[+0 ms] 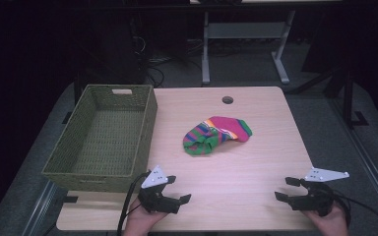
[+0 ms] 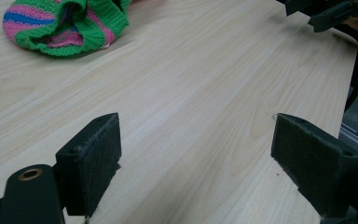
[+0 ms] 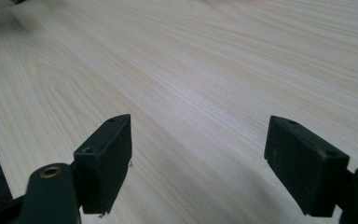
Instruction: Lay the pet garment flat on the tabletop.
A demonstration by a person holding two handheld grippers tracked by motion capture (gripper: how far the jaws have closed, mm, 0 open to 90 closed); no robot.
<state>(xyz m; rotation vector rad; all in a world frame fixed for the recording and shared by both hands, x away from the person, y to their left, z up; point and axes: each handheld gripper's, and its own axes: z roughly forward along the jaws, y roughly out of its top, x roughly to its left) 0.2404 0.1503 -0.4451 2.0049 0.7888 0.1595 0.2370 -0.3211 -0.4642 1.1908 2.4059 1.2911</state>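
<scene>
The striped sock (image 1: 216,135) is lying mid-table, just right of the woven basket (image 1: 103,137), which the high view is showing. Left gripper (image 1: 176,189) and right gripper (image 1: 286,189) are gaping empty, well nearer than the sock.

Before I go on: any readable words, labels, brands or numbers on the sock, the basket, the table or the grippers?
None: no text is readable anywhere.
Striped pink, green and blue knitted sock: stripes, no label visible.
Olive-green woven basket: no tag visible.
Light wooden table: bare wood grain.
Left gripper and right gripper: no markings visible.
</scene>
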